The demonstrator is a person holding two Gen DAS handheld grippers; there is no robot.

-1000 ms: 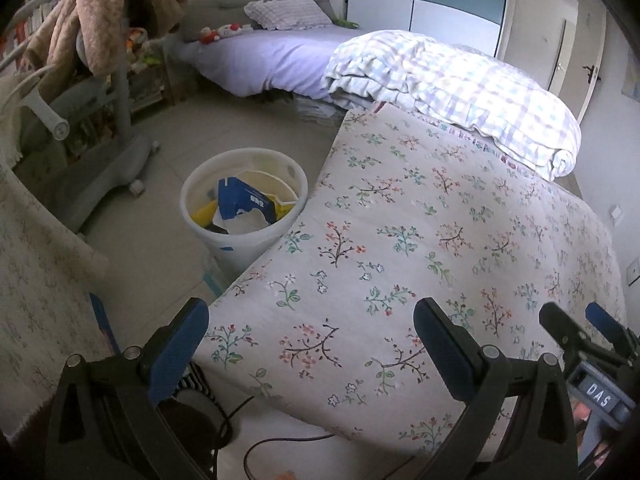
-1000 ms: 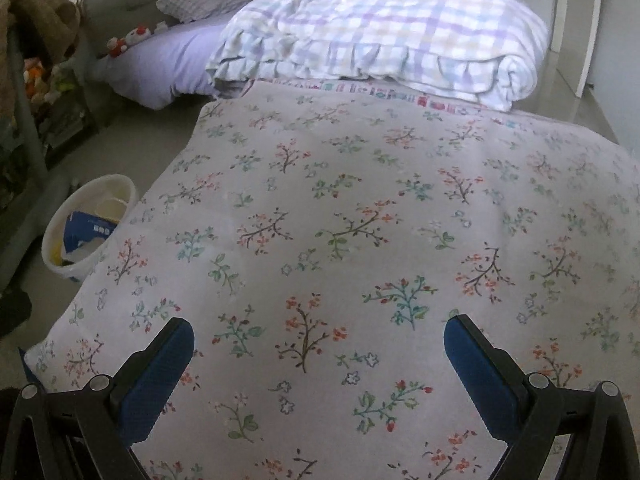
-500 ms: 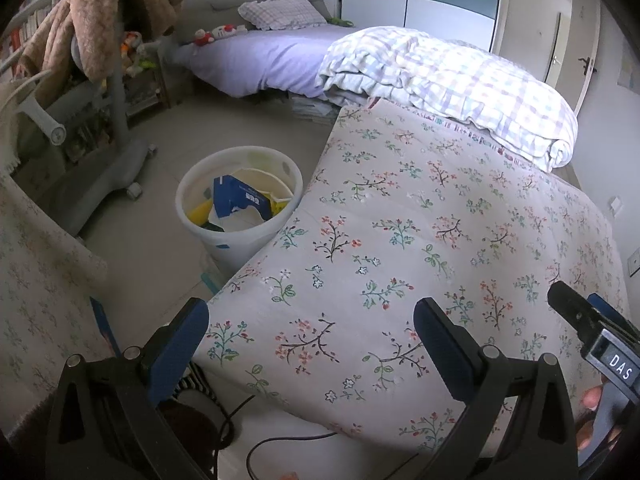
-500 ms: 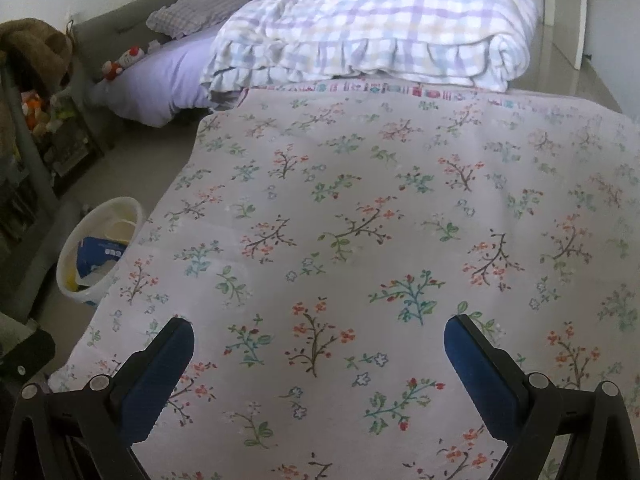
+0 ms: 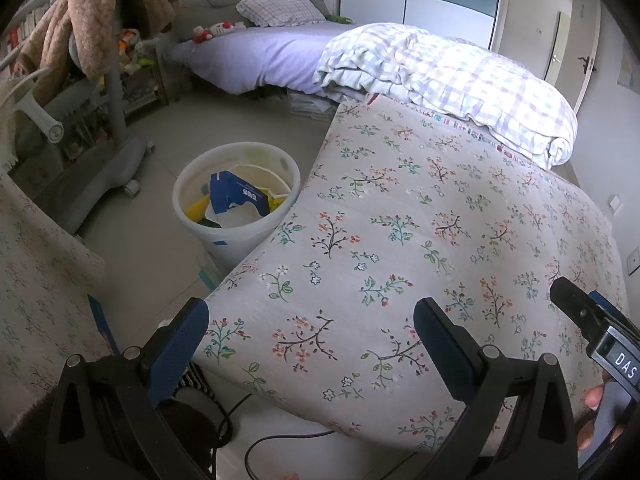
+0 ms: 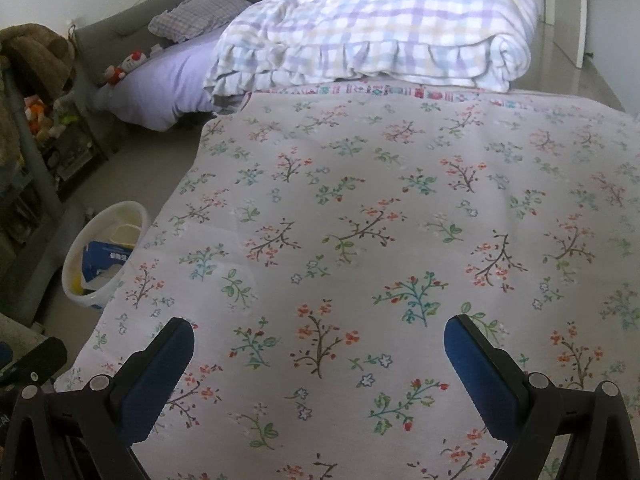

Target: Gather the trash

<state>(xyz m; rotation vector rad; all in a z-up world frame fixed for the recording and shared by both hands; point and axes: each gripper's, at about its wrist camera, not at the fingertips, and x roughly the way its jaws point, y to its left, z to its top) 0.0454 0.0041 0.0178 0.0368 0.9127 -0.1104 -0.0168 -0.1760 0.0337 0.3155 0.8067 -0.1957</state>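
A white round bin (image 5: 236, 204) stands on the floor beside the corner of a floral mattress (image 5: 420, 240). Inside it lie a blue carton (image 5: 236, 196), yellow scraps and white paper. The right wrist view shows the same bin (image 6: 102, 256) at the left edge, with the blue carton (image 6: 105, 258) in it. My left gripper (image 5: 312, 336) is open over the mattress's near corner, holding nothing. Over the middle of the floral mattress (image 6: 400, 220), my right gripper (image 6: 320, 348) is open and empty too. The right gripper's body also shows at the right edge of the left wrist view.
A folded checked duvet (image 5: 452, 84) lies at the mattress's far end. Beyond it is a bed with a purple sheet (image 5: 264, 52). A grey wheeled chair (image 5: 92, 152) draped with a brown blanket stands left of the bin. A black cable (image 5: 280, 440) trails on the floor below the left gripper.
Both views have shifted slightly: the right gripper pulled back and rose a little over the mattress. Both grippers have stayed open and empty. The bin's contents are unchanged.
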